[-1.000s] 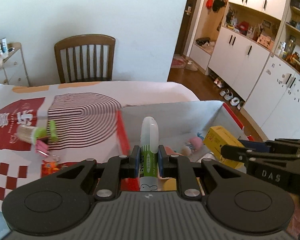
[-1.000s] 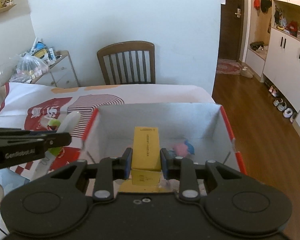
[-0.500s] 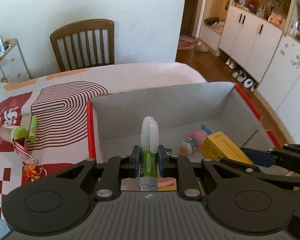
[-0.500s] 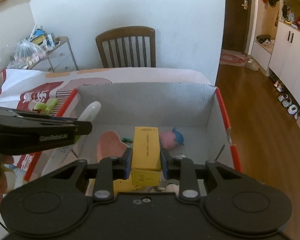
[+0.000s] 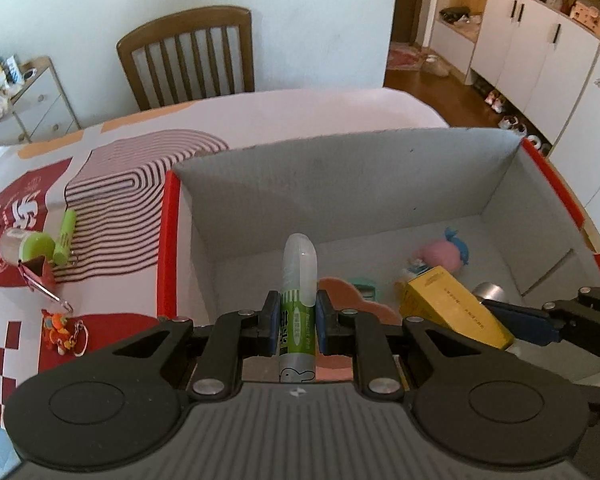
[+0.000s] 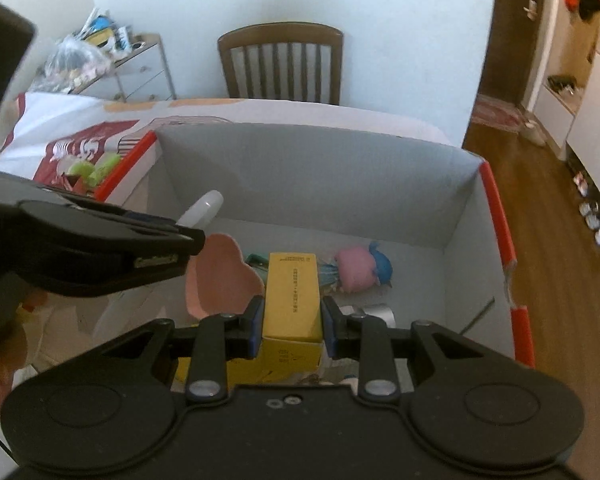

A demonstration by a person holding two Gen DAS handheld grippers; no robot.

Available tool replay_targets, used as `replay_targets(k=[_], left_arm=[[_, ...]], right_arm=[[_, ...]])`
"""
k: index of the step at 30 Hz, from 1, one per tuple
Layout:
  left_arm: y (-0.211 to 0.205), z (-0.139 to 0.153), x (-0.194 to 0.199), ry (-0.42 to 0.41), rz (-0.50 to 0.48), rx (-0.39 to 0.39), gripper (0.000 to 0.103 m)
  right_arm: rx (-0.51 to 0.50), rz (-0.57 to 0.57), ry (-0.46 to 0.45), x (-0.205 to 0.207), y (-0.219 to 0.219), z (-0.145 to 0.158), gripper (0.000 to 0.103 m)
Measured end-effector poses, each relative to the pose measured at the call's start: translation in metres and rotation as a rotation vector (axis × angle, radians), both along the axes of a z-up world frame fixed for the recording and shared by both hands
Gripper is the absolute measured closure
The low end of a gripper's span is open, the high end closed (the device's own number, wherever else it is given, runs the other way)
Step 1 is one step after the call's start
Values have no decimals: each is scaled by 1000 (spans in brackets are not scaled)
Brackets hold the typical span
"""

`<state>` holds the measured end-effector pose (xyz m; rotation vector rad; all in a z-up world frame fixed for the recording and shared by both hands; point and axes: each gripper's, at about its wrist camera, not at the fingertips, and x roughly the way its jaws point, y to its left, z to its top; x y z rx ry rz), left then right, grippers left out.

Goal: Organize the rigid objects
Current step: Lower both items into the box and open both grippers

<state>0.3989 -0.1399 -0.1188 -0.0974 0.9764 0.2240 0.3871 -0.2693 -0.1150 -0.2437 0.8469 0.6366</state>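
Two grippers over grey box [image 5: 340,184], left gripper [image 5: 297,322] clamping glue stick [image 5: 298,280], right gripper [image 6: 291,330] clamping yellow carton [image 6: 293,296]

Green glue stick [image 5: 296,320] with translucent cap, and yellow carton [image 6: 293,296], both held lengthwise above the grey, red-rimmed box [image 5: 340,184].

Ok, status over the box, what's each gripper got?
Left gripper shut on glue stick. Right gripper shut on yellow carton. Both over box; toys below.
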Motion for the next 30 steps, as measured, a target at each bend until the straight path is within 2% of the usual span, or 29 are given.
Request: replay_targets(k=[8,17,30], left_arm=[[0,-7,7,43,9,-3,85],[1,-15,16,98,11,-19,85],[4,-12,13,82,-7,-51,85]], right_arm=[[-36,29,-1,6,11,1,75],[-46,35,72,19,13,1,75],[-41,42,105,21,7,7,67]])
